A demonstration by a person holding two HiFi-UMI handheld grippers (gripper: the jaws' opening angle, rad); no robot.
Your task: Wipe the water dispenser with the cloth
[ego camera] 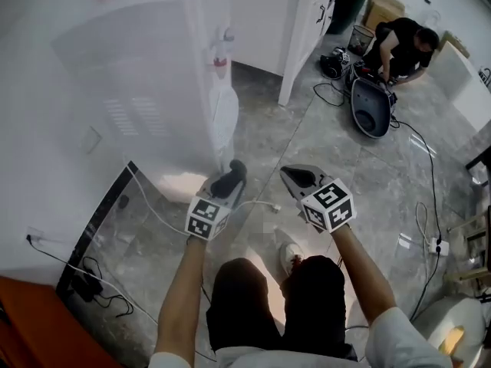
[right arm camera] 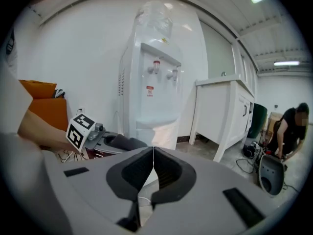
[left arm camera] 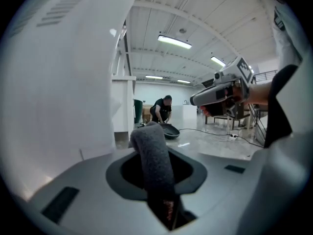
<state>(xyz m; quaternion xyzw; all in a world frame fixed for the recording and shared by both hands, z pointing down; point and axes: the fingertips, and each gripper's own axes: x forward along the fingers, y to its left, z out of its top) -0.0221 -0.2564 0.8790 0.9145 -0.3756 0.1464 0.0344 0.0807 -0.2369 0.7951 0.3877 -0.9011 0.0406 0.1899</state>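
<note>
Here, the dark grey cloth stands rolled up between the jaws of the left gripper, which is clamped on it, the free end poking up past the tips. The cloth is held in the air just in front of the white water dispenser, near its lower front and apart from it. The right gripper is beside the left one, its jaws pressed together with nothing between them.

The dispenser stands on a glossy grey marbled floor, against a white wall. Next to it is a white cabinet. A white cable trails over the tiles by the dispenser's foot. Farther off, a person in black crouches over a dark oval shell among black leads. An orange surface shows at the lower left corner.
</note>
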